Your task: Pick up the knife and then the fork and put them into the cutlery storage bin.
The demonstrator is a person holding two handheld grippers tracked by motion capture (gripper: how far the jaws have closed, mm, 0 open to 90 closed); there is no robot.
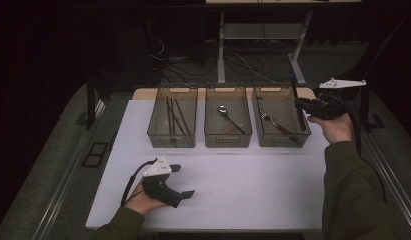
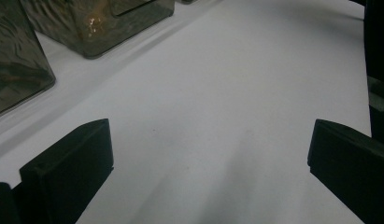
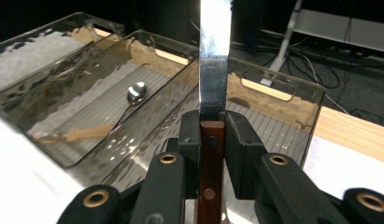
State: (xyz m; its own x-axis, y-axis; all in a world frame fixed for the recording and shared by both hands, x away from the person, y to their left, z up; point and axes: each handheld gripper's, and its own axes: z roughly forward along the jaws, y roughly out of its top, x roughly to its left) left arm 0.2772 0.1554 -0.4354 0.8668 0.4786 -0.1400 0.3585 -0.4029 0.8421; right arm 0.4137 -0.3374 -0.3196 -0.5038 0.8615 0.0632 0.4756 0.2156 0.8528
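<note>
Our right tool clamps the wooden-handled steel knife upright above the far-right smoked plastic bin, ready for sorting; our left tool rests released on the white worktop.

so the table has a white top with a strip of bare wood showing along its far edge. three see-through smoky bins sit directly on it in a row near that edge: the middle bin, the left bin just beside it on one side, the right bin just beside it on the other. nearer than the middle bin it's plain white surface.
</note>
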